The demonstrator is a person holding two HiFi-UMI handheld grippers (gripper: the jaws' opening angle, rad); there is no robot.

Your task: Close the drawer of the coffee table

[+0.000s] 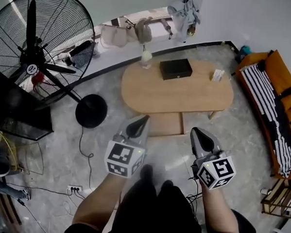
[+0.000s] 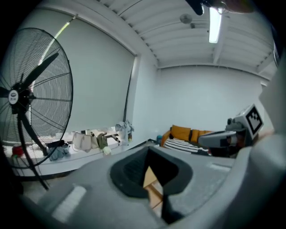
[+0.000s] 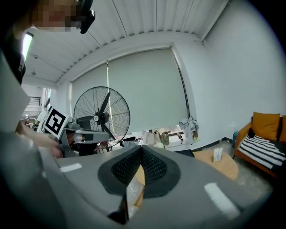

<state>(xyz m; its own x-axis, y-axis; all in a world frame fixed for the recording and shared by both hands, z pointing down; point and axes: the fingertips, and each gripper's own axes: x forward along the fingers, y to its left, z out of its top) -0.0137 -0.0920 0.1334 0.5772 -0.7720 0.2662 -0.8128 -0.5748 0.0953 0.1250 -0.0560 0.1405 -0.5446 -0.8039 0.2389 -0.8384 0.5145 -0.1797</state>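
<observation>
Big black pedestal fan [image 1: 36,59] at 10 o'clock. Left gripper [image 1: 143,120] at 7 o'clock: jaws pressed together, nothing between them, tip by the drawer's left corner. Oval light-wood coffee table [image 1: 185,94] at 12 o'clock. Its wooden drawer [image 1: 165,124] is pulled out from the table's 6 o'clock edge, between both gripper tips. Right gripper [image 1: 195,133] at 5 o'clock: jaws together, empty. Orange sofa [image 1: 283,86] with striped cover at 3 o'clock.

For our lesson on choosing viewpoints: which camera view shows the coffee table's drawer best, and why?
The head view: the drawer shows from above, pulled out of the coffee table. The left gripper view gives only a wooden sliver low in the middle, perhaps the drawer. The right gripper view gives much the same, too little to tell.
</observation>
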